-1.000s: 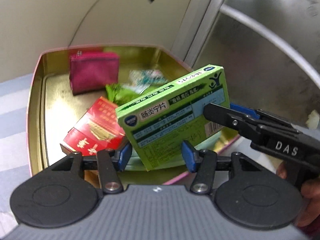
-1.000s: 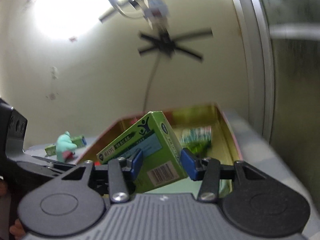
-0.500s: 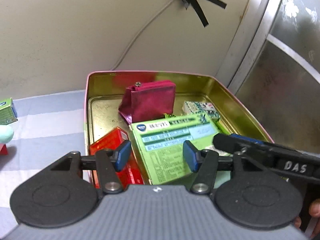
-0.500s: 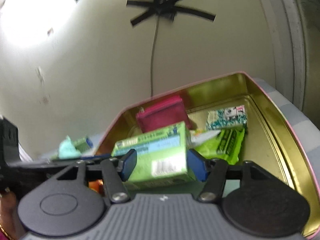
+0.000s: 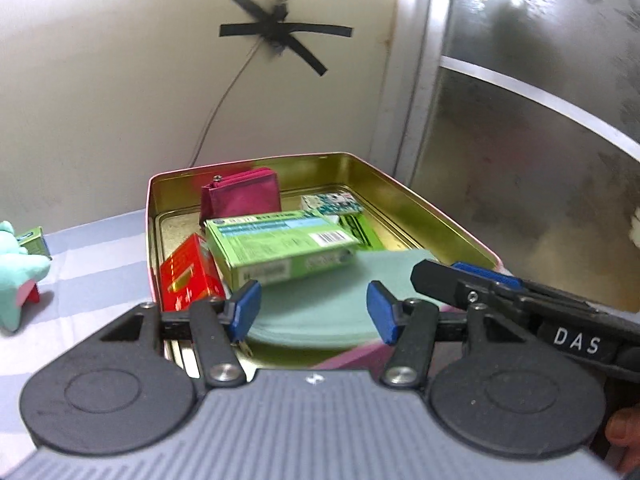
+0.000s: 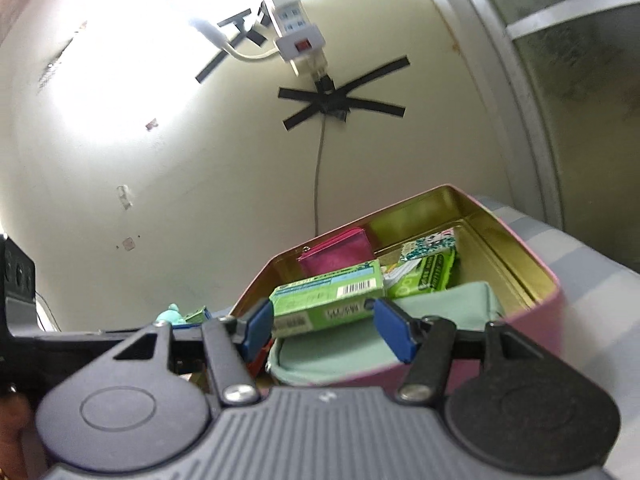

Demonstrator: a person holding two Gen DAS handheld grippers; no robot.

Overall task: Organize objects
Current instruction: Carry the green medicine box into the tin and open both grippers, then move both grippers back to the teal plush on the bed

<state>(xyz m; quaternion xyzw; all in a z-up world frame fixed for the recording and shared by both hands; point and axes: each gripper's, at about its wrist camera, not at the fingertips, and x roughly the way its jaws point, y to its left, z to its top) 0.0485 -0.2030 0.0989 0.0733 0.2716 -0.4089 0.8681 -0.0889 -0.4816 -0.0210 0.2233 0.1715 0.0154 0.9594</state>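
Note:
A light green medicine box lies flat in the pink tin with the gold inside, resting partly on a mint-green pouch. Around it in the tin are a red box, a magenta purse, a green packet and a patterned packet. My left gripper hangs open over the tin's near edge with nothing between its blue pads. My right gripper is open too, just short of the green box and not touching it. In the left wrist view the right gripper reaches in from the right.
A mint plush toy and a small green box sit on the striped cloth left of the tin. Behind the tin is a wall with a taped cable and a power strip. A metal-framed glass panel stands at the right.
The green box, held tilted above the tin by the right gripper a second ago, now lies flat inside it. The right jaws opened, and both grippers drew back toward the near edge.

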